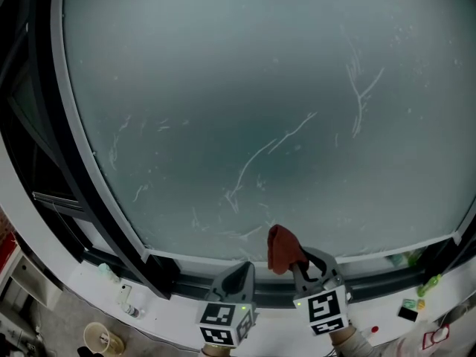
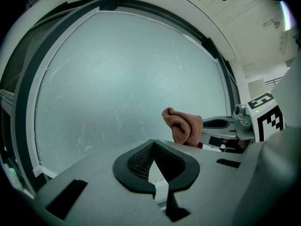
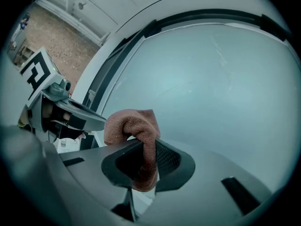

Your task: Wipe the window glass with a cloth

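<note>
The window glass (image 1: pixel 260 110) fills most of the head view, frosted grey-blue and marked with white scratchy streaks. A small red-brown cloth (image 1: pixel 282 248) sticks up at the pane's lower edge, with my right gripper (image 1: pixel 301 265) shut on it. In the right gripper view the cloth (image 3: pixel 136 140) hangs folded between the jaws, in front of the glass (image 3: pixel 211 88). My left gripper (image 1: pixel 239 277) sits just left of the right one, shut with nothing in it. From the left gripper view (image 2: pixel 153 166) the cloth (image 2: pixel 183 126) shows to the right, off the glass (image 2: pixel 127 84).
A dark window frame (image 1: pixel 82 199) curves round the pane's left and bottom. On the white sill (image 1: pixel 97 292) lie a small bottle (image 1: pixel 128 300) at left and green and yellow bits (image 1: pixel 420 292) at right. A tan cup (image 1: pixel 100 338) stands lower left.
</note>
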Tool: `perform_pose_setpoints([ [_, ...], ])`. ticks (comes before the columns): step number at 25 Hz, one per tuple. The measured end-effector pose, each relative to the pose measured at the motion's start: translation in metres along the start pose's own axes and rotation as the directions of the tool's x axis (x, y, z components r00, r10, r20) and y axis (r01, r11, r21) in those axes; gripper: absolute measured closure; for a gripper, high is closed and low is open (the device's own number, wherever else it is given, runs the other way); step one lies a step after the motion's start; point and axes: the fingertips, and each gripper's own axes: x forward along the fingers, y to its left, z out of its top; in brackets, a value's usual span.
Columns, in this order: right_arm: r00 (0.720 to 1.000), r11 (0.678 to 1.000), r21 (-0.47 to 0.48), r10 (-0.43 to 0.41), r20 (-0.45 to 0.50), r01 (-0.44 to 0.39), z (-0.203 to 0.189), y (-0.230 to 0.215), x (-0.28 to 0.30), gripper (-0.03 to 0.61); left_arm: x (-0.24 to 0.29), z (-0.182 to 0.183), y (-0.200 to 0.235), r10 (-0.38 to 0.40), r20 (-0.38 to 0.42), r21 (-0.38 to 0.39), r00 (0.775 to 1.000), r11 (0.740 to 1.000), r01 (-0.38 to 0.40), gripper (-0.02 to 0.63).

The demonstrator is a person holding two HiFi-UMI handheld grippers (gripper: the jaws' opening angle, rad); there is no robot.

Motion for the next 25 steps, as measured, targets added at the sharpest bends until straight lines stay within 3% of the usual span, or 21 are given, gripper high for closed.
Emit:
perform_pose_setpoints([
  [4, 1.0, 0.987, 0.162, 0.004, 0.011, -0.005, -0.013, 0.003, -0.014, 0.528, -0.005, -0.01, -0.007, -0.016, -0.003, -0.01, 1.0, 1.0, 0.016, 0.609],
  [9, 0.999, 0.971, 0.24, 0.008, 0.033, -0.015, -0.024, 0.007, -0.031, 0.528, -0.01, -0.025, -0.019, -0.039, -0.004, -0.026, 0.999, 0.999, 0.039, 0.609],
  [14, 1.0, 0.932, 0.361, 0.002, 0.024, -0.01, -0.041, 0.013, -0.043, 0.528, -0.012, -0.031, -0.029, -0.062, 0.005, -0.034, 0.998, 0.998, 0.062, 0.609],
  [19, 1.0, 0.918, 0.395, 0.022, 0.021, -0.028, -0.041, 0.015, -0.046, 0.528, -0.011, -0.031, -0.031, -0.066, 0.005, -0.033, 0.998, 0.997, 0.066, 0.609],
  [25, 0.999, 0.927, 0.374, 0.012, 0.051, -0.03, -0.029, 0.016, -0.049, 0.528, -0.013, -0.028, -0.026, -0.053, 0.001, -0.035, 0.999, 0.998, 0.053, 0.609],
])
